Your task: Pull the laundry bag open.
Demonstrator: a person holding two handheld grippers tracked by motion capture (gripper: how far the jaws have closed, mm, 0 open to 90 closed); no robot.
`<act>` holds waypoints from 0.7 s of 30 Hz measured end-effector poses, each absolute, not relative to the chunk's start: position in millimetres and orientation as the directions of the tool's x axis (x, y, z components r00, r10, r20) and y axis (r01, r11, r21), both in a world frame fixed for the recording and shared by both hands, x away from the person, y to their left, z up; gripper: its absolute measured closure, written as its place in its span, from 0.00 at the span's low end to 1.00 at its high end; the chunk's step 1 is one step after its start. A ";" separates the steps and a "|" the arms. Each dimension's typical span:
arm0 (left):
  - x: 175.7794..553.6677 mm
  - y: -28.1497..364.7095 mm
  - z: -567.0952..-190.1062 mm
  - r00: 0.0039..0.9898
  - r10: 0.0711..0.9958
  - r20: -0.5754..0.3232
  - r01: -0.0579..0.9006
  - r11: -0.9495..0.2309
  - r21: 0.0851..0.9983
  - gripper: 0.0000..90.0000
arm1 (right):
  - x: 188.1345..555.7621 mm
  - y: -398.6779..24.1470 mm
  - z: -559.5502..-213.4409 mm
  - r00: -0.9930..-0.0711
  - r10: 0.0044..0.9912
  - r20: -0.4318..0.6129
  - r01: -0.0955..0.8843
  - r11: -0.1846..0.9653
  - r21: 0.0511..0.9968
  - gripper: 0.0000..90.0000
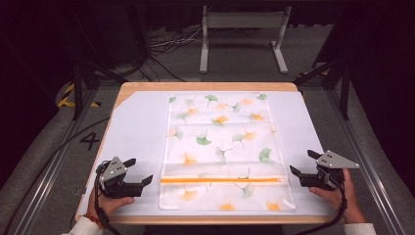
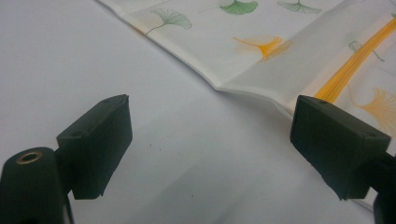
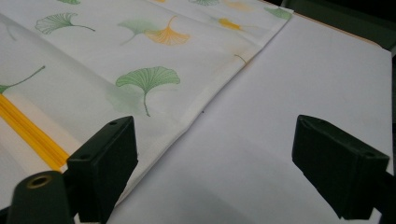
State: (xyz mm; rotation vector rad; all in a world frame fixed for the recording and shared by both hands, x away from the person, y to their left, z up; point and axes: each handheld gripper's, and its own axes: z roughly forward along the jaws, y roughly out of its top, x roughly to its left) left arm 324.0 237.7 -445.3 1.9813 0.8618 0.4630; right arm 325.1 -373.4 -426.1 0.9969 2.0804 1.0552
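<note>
A leaf-printed cloth with an orange zipper lies flat in the middle of the white tabletop, its zipper running left to right near the near edge. The left gripper sits just off the cloth's left edge, the right gripper just off its right edge, both with jaws wide and holding nothing. To take the cloth well, each gripper should probably slide low along the tabletop, get one jaw under the hem, and close at matching points so the cloth lifts evenly without bunching.
</note>
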 end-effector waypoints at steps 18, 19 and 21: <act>323.5 237.3 -446.6 0.671 0.742 0.000 0.402 -0.363 0.841 0.15 | 329.9 -366.8 -425.5 -0.544 0.818 -0.186 0.347 0.422 0.838 0.17; 323.5 237.1 -446.4 0.671 0.741 0.000 0.401 -0.363 0.841 0.15 | 329.9 -366.9 -425.5 -0.545 0.817 -0.187 0.345 0.422 0.838 0.17; 323.5 236.7 -445.6 0.671 0.742 -0.007 0.401 -0.355 0.845 0.15 | 329.3 -366.9 -425.0 -0.544 0.818 -0.189 0.345 0.423 0.838 0.17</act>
